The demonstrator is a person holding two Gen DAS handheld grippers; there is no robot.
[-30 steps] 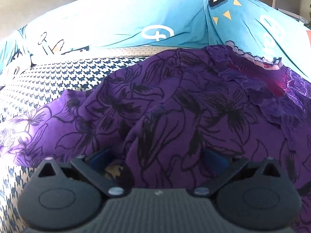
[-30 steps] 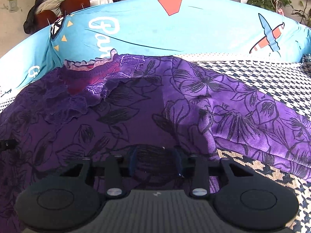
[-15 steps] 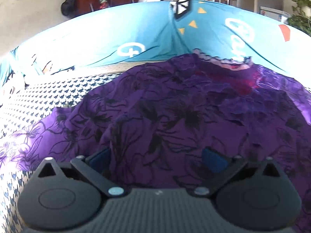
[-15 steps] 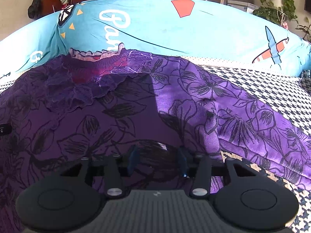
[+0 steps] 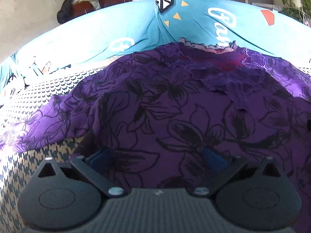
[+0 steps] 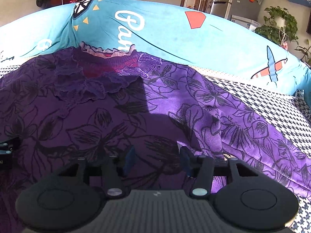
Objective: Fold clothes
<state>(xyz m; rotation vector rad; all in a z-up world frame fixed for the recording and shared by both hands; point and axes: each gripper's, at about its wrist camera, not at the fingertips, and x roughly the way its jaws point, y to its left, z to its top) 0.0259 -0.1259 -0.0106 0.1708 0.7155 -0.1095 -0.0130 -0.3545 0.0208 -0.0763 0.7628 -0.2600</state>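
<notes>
- Fingers of our left gripper stand wide apart in the left wrist view, blue pads at either side, purple floral garment draped between them; nothing pinched.
- Garment lies spread over the houndstooth cover, its lace collar at the far edge against the turquoise cushion.
- Left hem is raised off the cover, shadow under it.
- Right wrist view: our right gripper has fingers parted, narrower gap, cloth lying between the pads; we cannot tell any firm clamp.
- Garment fills the view's left and centre; houndstooth cover shows to the right, cushion behind.
- Potted plant stands beyond the cushion.
</notes>
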